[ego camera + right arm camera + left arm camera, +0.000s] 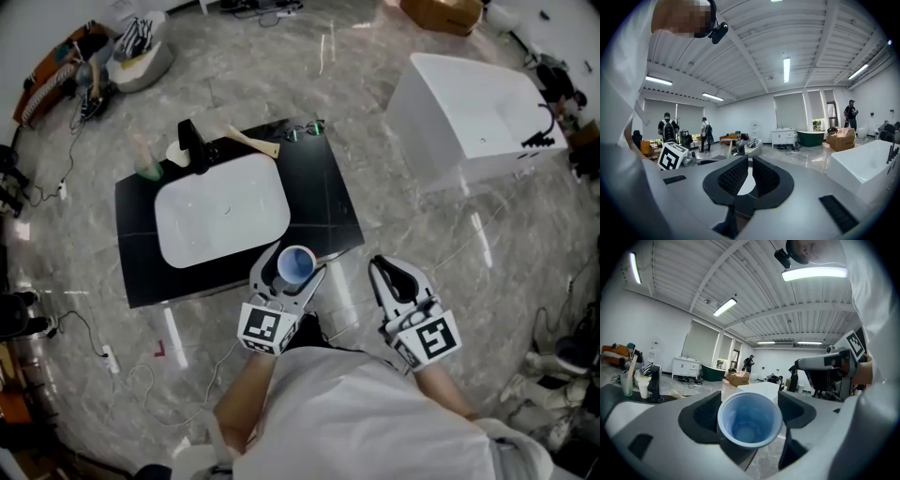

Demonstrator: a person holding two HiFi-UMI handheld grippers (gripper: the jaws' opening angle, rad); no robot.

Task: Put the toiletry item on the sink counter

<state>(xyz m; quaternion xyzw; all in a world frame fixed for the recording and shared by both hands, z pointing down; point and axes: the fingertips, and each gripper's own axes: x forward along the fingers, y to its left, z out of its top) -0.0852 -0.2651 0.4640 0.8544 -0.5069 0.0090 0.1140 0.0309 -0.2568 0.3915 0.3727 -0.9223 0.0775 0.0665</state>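
Observation:
A light blue plastic cup [296, 265] stands upright, mouth up, between the jaws of my left gripper [293, 266], which is shut on it. It hangs just over the front right edge of the black sink counter [323, 202]. In the left gripper view the cup [749, 420] fills the space between the two dark pads [704, 416], and it is empty inside. My right gripper [392, 277] is beside it, off the counter to the right, shut with nothing in it. The right gripper view shows its ribbed pads [733, 176] almost touching.
A white basin [220, 211] is set into the counter, with a black faucet [194, 145] behind it. A green bottle [147, 164] and a wooden-handled item [251, 142] lie along the back edge. A white bathtub [473, 117] stands to the right on the marble floor.

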